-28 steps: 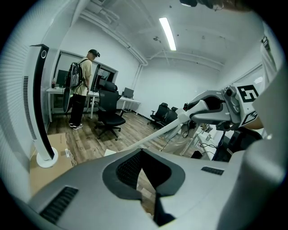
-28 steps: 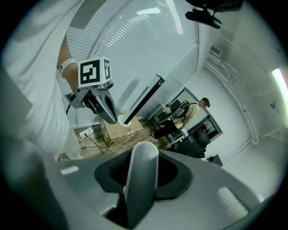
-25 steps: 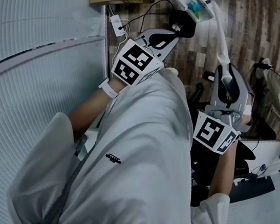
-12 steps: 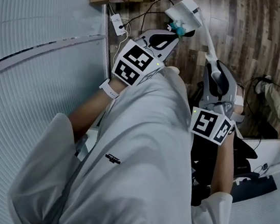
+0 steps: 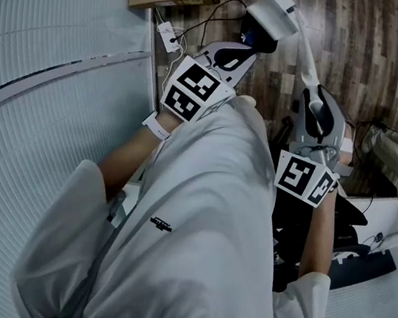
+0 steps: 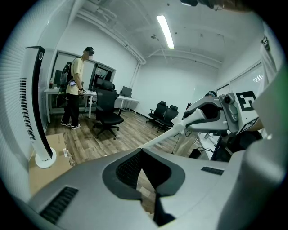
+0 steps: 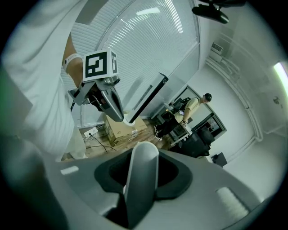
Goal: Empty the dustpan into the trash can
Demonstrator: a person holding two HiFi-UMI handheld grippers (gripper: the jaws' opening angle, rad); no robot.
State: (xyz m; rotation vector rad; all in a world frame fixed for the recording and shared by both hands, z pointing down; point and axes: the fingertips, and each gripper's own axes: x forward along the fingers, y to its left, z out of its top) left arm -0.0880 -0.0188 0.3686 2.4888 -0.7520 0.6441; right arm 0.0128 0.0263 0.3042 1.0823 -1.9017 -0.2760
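two grippers out front, and only one has work. the right gripper (image 5: pixel 312 98) is clamped on the long white handle (image 7: pixel 141 179) of the dustpan (image 5: pixel 275 12), its jaws partway closed and the shaft filling the gap between them. the left gripper (image 5: pixel 245 53) has its jaws drawn together at the tips, nothing in them, only floor showing through behind. the pan sits at the far end of the handle and looks raised off the wood floor (image 5: pixel 361 52), just beyond the left gripper's nose. right under it is a dark shape (image 5: pixel 258 39), half hidden. it could be the trash can, but i can't tell. my read: this is the line-up step, just short of the tip. next, the pan's mouth needs to be squarely over the can's opening. then a slow roll of the right wrist, so the load slides in rather than spilling.
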